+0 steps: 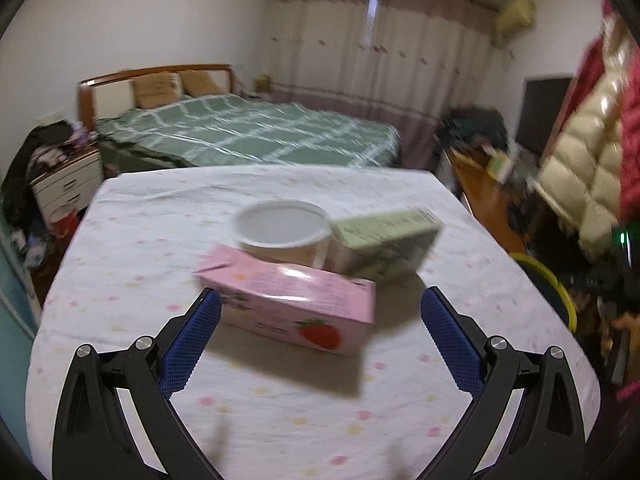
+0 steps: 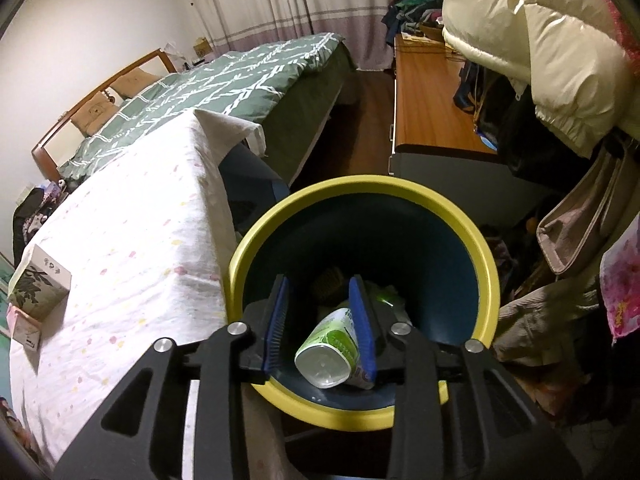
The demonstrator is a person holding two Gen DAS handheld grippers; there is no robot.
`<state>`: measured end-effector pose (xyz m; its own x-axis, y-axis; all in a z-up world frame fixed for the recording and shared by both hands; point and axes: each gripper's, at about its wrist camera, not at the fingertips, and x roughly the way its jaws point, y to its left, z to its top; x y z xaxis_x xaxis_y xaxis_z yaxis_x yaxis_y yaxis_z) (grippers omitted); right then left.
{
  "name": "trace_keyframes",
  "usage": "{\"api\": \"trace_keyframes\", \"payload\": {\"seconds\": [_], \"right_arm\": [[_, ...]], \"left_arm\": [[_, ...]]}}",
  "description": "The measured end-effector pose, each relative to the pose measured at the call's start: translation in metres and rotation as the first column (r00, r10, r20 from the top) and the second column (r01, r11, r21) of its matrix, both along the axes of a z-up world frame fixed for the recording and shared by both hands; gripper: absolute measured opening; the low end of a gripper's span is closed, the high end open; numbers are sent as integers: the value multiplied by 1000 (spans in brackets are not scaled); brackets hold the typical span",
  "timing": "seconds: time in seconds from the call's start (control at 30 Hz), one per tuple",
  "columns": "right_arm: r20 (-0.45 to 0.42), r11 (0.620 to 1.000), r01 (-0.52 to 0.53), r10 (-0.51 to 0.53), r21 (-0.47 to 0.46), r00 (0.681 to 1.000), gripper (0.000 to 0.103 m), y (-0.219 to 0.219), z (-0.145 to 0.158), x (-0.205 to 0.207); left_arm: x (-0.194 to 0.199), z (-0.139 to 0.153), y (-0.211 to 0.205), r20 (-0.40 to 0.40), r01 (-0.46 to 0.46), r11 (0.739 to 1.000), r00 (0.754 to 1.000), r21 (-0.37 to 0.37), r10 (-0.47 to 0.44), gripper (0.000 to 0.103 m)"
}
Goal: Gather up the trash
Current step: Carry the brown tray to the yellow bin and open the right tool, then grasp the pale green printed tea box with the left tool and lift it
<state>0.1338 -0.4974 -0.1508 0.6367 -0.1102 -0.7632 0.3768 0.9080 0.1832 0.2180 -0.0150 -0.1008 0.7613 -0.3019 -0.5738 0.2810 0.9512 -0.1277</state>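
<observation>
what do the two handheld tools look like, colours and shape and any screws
Both match. The left tool has black plastic linkage arms with triangular cut-outs, round silver screws at the pivots, and two long flat fingers faced with blue dimpled rubber pads. The right tool has the same build. No cables, markings or sleeves show.

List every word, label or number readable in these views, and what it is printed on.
None can be read.
pink carton: strawberry picture, print blurred.
green box: print blurred.
green-and-white cup, between the right gripper's open jaws over the bin: print too small.
</observation>
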Motion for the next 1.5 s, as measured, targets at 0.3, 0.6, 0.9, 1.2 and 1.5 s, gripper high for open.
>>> {"api": "trace_keyframes", "payload": {"seconds": [0.3, 0.6, 0.9, 1.2, 1.5], "right_arm": [[12, 1000, -16, 16, 20, 1000, 32, -2, 1, -5], [12, 998, -41, 41, 45, 999, 33, -4, -6, 0], [31, 997, -39, 37, 62, 999, 33, -10, -4, -7], [48, 996, -44, 40, 78, 998, 35, -17, -2, -16], [56, 993, -46, 40, 107, 998, 38, -22, -7, -17]], "left_arm": [[36, 5, -38, -79, 74, 997, 994, -23, -76, 98], [67, 2, -63, -144, 114, 993, 982, -41, -119, 98], [73, 2, -104, -196, 191, 977, 959, -94, -206, 98], [77, 7, -132, -183, 189, 982, 966, 3, -185, 98], [95, 9, -132, -199, 190, 975, 966, 120, -163, 98]]}}
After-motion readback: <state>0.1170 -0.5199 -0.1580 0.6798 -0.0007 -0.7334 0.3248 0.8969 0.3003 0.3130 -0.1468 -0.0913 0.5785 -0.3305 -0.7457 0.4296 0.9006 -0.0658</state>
